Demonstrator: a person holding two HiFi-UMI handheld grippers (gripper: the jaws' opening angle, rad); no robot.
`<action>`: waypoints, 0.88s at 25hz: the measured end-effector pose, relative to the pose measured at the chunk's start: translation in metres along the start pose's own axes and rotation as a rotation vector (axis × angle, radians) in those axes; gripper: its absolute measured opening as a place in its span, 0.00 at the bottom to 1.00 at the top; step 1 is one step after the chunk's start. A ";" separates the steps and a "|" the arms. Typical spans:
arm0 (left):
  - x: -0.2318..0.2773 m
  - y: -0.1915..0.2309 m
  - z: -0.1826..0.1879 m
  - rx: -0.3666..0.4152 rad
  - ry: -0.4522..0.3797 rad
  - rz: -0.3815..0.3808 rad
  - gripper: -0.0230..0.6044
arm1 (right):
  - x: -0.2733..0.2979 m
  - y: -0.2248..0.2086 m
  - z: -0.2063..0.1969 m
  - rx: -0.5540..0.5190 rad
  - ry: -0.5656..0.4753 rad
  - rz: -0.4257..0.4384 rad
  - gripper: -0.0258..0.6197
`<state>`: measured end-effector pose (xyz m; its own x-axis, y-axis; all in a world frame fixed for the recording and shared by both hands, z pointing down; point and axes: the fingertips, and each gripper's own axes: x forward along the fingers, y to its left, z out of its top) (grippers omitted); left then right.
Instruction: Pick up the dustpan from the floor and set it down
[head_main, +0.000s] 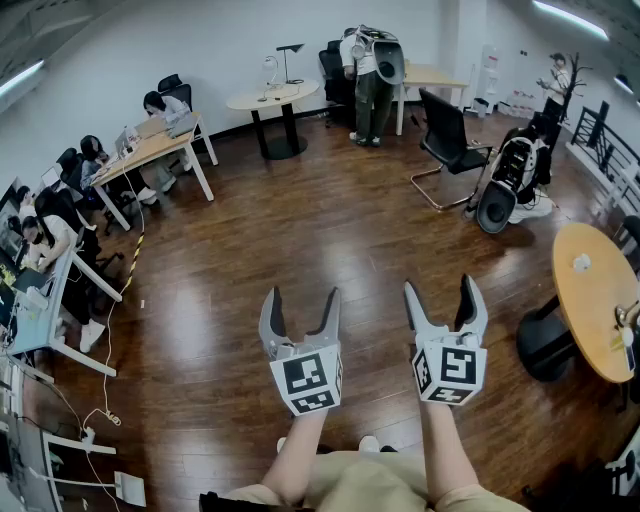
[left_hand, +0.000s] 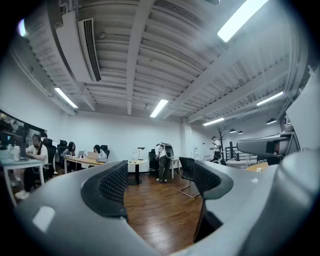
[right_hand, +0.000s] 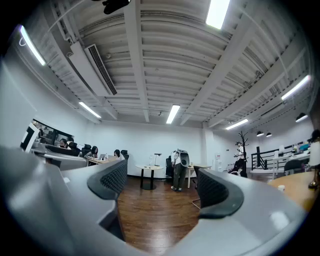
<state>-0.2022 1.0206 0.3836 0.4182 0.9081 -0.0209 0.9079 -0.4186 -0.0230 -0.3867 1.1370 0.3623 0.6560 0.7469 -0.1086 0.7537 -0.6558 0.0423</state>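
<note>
While both grippers were held out level above the wooden floor (head_main: 300, 210), side by side and not touching, the left gripper (head_main: 302, 296) had its jaws spread wide, black ribbed pads (left_hand: 114, 184) apart with only floor showing between them. Right gripper (head_main: 440, 286) was also wide and empty, pads (right_hand: 111, 181) well apart, floor and room visible through the gap. Each carried its marker cube (head_main: 308, 378) near the wrist, bare forearms behind them. The dustpan could not be made out in any of the 3 views, so its place could not be told. Ahead of the grippers a round white table (head_main: 272, 98) stood near the far wall, with a standing person (head_main: 365, 85) bent over just right of it. A black chair (head_main: 445, 140) stood further right, near a backpack-like rig (head_main: 510, 180) on the floor. A long desk (head_main: 150, 150) with seated people ran along the left, and a round wooden table (head_main: 590, 290) sat at the right edge
</note>
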 end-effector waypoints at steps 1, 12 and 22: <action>0.003 -0.004 -0.001 0.000 -0.002 -0.002 0.66 | 0.000 -0.006 -0.003 0.000 0.003 -0.009 0.70; -0.003 0.034 0.000 0.015 0.003 0.127 0.66 | 0.041 -0.005 -0.018 0.069 0.022 0.054 0.69; -0.111 0.253 0.017 0.022 0.016 0.565 0.65 | 0.095 0.301 0.020 0.147 -0.048 0.631 0.61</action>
<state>-0.0198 0.8136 0.3636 0.8395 0.5429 -0.0210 0.5422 -0.8396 -0.0332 -0.0984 1.0088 0.3446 0.9660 0.2096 -0.1514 0.2085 -0.9777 -0.0234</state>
